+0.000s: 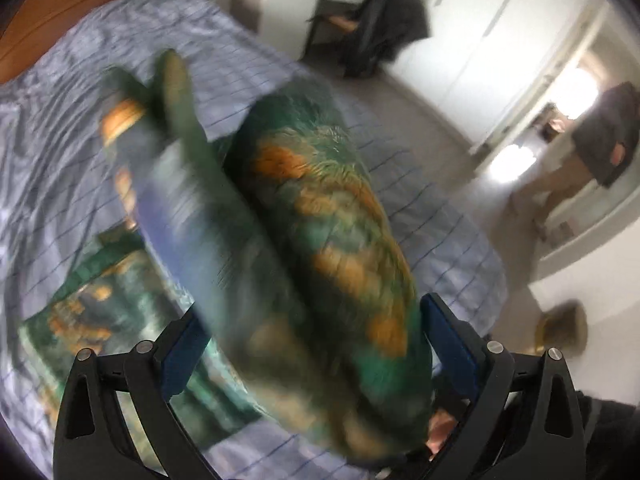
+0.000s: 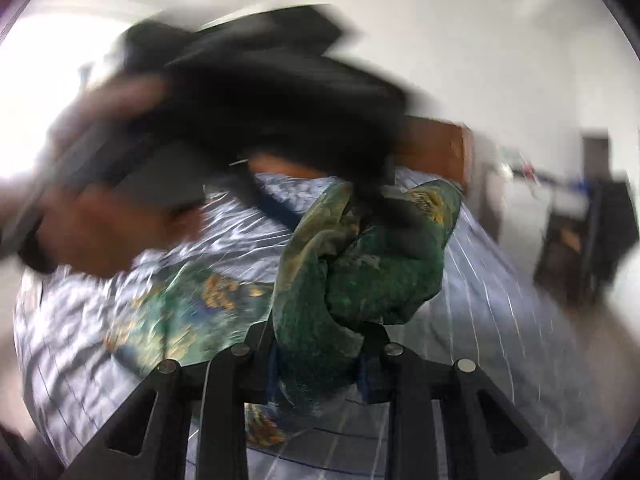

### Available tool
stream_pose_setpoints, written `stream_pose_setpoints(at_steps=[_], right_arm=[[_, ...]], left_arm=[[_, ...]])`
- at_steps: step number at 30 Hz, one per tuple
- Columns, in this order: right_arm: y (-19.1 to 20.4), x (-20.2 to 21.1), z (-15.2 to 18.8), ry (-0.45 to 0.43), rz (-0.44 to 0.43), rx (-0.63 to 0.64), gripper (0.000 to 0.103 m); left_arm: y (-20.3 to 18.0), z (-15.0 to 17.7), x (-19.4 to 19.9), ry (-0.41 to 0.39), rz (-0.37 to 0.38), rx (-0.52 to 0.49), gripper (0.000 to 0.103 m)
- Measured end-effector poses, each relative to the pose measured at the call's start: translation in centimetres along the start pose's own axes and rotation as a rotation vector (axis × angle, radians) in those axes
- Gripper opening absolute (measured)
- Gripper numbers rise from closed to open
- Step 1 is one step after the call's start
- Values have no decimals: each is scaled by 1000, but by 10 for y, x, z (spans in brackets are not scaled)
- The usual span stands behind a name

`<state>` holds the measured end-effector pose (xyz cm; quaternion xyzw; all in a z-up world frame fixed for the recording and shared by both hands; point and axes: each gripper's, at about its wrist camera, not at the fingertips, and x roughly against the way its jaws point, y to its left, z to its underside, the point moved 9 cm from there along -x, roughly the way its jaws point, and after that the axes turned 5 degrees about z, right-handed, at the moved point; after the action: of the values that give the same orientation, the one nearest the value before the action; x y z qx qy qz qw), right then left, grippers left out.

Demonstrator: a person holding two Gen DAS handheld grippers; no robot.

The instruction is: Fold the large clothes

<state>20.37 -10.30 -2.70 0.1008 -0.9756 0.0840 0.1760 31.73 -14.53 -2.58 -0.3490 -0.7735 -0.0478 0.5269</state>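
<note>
Two grippers on one green-and-orange patterned garment [image 1: 320, 216], lifted off the blue checked bed [image 1: 72, 128]. Left gripper [image 1: 312, 344]: jaws stand wide, a thick roll of cloth runs between them; whether the pads press it I cannot tell (motion blur). Right gripper [image 2: 316, 364]: jaws drawn in tight, pinching a bunched fold of the garment. Part of the fabric lies flat on the sheet [image 2: 192, 304]; the rest hangs gathered in the air between the grippers.

To do this step well, my judgement: draw the two holds apart so the bunch opens into a straight edge, keep both level, then lay it down.

Long axis, in the left view: from the jaws away up the bed towards the headboard [image 1: 48, 12].
</note>
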Motion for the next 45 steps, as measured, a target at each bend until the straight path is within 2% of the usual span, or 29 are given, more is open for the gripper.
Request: stream_pose_setpoints(at_steps=[3,5,6,7,9,10,12,13,14,15,18,20,22,24,25,28,30,31,34,35,37,40,42,45], right_arm=[[45,7,-1,-29,-5,182,29],[75,9,0,-49,-13,303,29],[86,11,1,-56,-20,342,29],[99,11,1,-64,-32,384,29],[112,13,1,-56,-54,413,29],[112,14,2,-39,-68,415,30],[112,14,4,-16,-101,417,44],[115,18,4,0,-152,404,51],[113,24,5,18,-191,383,64],[111,27,6,33,-217,353,65],[92,26,9,110,-275,214,65],[74,12,13,159,-265,142,65],[63,-14,17,197,-249,78,53],[57,-42,17,263,-271,0,37],[62,-54,14,277,-287,-15,35],[89,-79,6,286,-354,-5,35],[110,-100,17,323,-368,35,35],[117,-110,26,355,-362,50,35],[143,-143,77,533,-429,25,35],[146,-151,89,562,-424,24,35],[152,-160,104,570,-407,3,34],[153,-163,106,572,-385,-11,34],[152,-161,105,575,-389,6,34],[149,-159,103,576,-406,-1,34]], left_arm=[[19,16,2,47,-123,0,100],[32,30,2,77,-234,-23,98],[40,35,3,83,-289,-34,78],[48,39,5,86,-331,-36,48],[58,44,8,73,-285,10,36],[67,46,11,62,-265,29,33],[85,50,18,43,-263,33,32],[99,55,23,31,-254,55,32],[111,58,28,19,-241,77,32],[124,62,34,8,-229,99,32],[173,85,48,-22,-205,181,32],[207,103,52,-36,-197,249,32],[232,121,55,-51,-184,307,32],[254,136,55,-69,-166,365,32],[262,142,55,-77,-157,385,33],[277,156,56,-105,-116,428,33],[287,170,54,-118,-83,466,33],[295,180,51,-125,-74,499,34],[312,197,31,-125,-36,561,37],[318,205,23,-136,-33,574,38],[326,215,14,-181,3,600,40],[333,219,9,-238,81,657,44],[329,217,13,-236,100,649,47],[332,219,27,-236,126,634,58]])
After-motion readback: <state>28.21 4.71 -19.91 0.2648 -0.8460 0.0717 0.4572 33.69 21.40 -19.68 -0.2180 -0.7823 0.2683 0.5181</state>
